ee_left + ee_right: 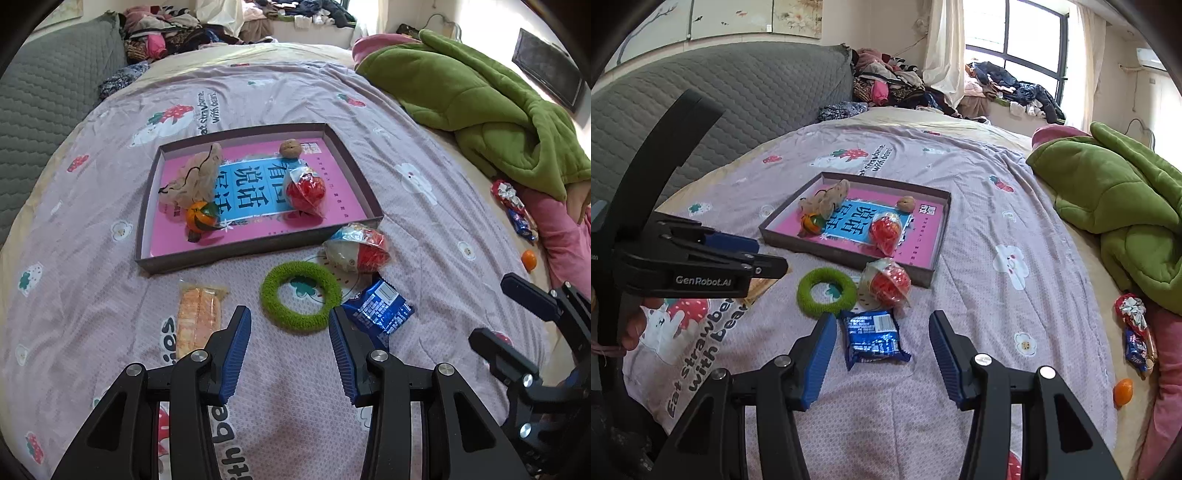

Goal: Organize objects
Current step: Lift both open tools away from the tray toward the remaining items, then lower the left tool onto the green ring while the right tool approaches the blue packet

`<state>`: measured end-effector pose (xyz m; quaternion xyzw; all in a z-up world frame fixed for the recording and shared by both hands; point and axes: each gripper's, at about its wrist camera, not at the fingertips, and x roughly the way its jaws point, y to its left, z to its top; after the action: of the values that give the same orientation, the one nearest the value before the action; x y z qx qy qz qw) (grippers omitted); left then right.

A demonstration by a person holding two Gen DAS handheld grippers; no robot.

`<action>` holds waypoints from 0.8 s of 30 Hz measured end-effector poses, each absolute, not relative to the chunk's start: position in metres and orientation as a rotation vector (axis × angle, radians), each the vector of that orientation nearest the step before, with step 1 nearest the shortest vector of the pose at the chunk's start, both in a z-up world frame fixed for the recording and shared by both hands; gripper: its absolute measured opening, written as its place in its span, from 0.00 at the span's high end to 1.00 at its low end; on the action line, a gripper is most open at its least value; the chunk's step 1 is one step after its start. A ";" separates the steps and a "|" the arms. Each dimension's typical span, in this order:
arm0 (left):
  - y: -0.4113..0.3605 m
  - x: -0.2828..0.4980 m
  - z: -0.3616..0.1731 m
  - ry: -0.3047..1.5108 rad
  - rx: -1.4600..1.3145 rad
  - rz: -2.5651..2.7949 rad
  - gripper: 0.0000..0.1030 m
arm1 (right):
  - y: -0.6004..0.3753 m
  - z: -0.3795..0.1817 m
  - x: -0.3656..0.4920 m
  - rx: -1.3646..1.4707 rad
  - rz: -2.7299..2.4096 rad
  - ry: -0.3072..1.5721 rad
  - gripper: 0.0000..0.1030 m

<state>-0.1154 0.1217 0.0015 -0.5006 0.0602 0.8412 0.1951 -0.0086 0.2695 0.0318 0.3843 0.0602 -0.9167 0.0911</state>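
Right wrist view looks down a bed (979, 229) under a lilac quilt, and on it lies a shallow box lid serving as a tray (938, 254), its long side running away and to the right. The tray already holds a beige plush toy (827, 199), a small orange (810, 223), a walnut (906, 203) and a red netted packet (884, 229). A second red packet (886, 284) lies just outside the tray's near wall, with a green ring (827, 291) beside it.

Nearest of all is the blue snack packet (873, 338). It lies straight ahead of the right tool (882, 338), between its two blue pads but apart from both, long axis across the gap. The right tool is spread and empty, so I judge this packet its likely target, needing only a short descent before closing.

In the left wrist view the left tool (290, 332) is likewise spread and grips nothing. The green ring (300, 297) lies just beyond its tips, an orange wafer packet (199, 317) to the left of its left pad, the blue packet (378, 308) by its right pad.

Writing: the quilt reads "Eat strawberries with bears"; the left tool's body carries "GenRobot.AI"; the tray's pink sheet bears large Chinese characters, upside down from here. The blue packet's print is too small to read.
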 end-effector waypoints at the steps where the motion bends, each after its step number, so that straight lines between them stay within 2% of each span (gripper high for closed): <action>1: 0.122 -0.115 0.001 0.167 -1.403 2.357 0.56 | 0.268 0.031 -0.008 1.139 -2.722 0.185 0.50; 24: 0.117 -0.100 -0.030 0.170 -1.483 2.334 0.56 | 0.256 0.009 -0.013 1.203 -2.688 0.159 0.50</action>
<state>-0.1000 0.1173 -0.0295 -0.5261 0.0602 0.8280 0.1847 -0.0126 0.2557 0.0089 0.4061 0.0537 -0.9072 0.0959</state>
